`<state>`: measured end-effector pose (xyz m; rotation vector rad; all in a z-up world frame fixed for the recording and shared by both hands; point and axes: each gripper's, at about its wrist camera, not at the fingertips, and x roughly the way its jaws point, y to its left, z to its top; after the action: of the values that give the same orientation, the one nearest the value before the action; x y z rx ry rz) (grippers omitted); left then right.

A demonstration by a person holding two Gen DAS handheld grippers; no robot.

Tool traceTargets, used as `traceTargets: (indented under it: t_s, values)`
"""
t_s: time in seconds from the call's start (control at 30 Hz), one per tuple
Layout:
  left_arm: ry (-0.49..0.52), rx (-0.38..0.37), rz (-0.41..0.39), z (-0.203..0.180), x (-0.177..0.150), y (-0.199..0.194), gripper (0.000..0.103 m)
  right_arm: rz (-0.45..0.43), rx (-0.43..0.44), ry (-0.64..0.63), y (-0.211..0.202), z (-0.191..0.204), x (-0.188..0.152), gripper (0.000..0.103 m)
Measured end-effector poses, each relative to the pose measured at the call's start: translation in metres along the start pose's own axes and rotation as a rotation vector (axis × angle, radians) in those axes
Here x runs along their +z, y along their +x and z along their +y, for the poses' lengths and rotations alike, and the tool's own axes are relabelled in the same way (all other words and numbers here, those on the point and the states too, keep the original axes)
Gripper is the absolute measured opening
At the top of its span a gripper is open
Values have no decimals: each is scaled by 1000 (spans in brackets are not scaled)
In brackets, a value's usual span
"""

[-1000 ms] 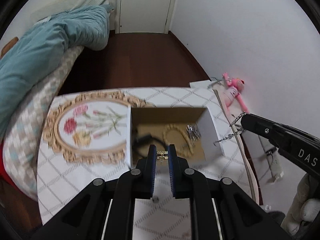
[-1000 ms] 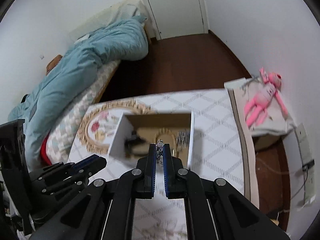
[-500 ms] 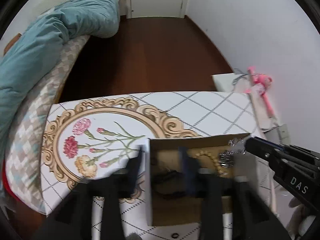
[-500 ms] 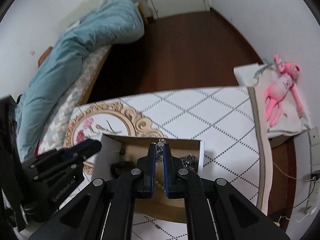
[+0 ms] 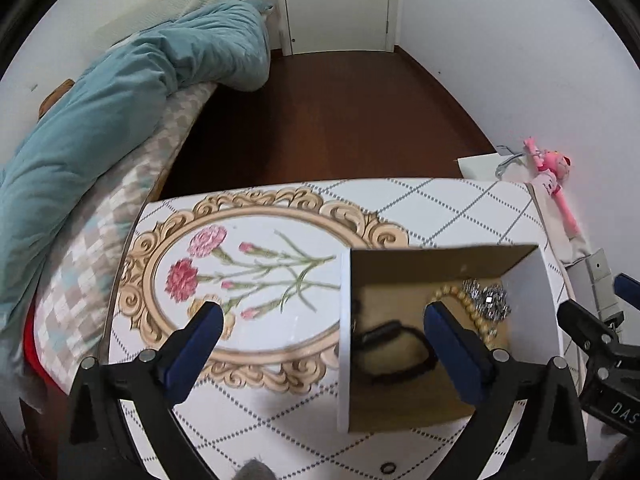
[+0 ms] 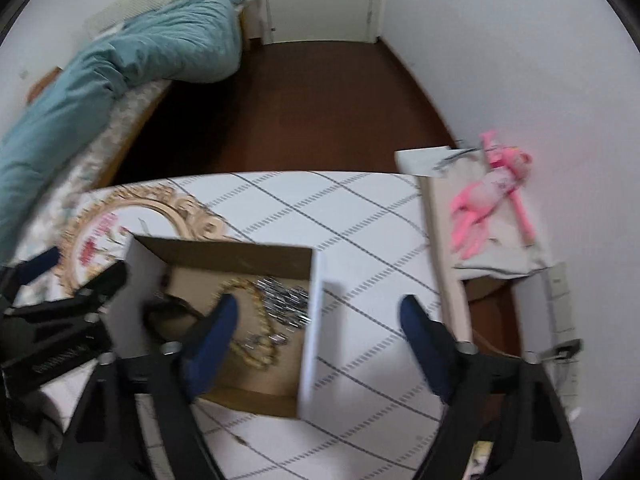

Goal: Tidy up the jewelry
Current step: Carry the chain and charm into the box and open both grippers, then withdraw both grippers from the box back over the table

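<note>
The open cardboard box (image 5: 442,344) sat on the patterned tablecloth (image 5: 440,204) just right of its printed floral frame (image 5: 256,280), holding a gold bead strand (image 5: 478,316), a silver chain cluster (image 5: 488,300) and a black band (image 5: 394,350). The left gripper (image 5: 320,324) hung over the box's left wall with its jaws spread wide and empty. The right gripper (image 6: 316,320) straddled the box's right wall, likewise spread and empty.
</note>
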<state>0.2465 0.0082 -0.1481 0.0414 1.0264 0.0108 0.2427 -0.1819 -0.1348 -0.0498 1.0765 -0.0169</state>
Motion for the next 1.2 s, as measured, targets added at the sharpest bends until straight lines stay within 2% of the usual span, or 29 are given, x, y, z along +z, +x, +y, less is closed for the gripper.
traceTargets:
  t_s: [0.13, 0.4, 0.73, 0.97, 1.2]
  values:
    - [-5, -5, -5, -1, -13, -7, 103, 1, -49, -9, -2, 0, -19, 102]
    - [-27, -14, -53, 1, -27, -44, 103, -30, -61, 10, -22, 0, -38, 103]
    - [-28, -30, -168, -5, -39, -114, 103, -145, -80, 45, -95, -10, -56, 103]
    - [-33, -53, -211, -8, -46, -150, 103, -230, -84, 64, -150, -14, -65, 103]
    - [-48, -59, -214, -6, -53, -162, 103, -263, -63, 83, -178, -17, -72, 103]
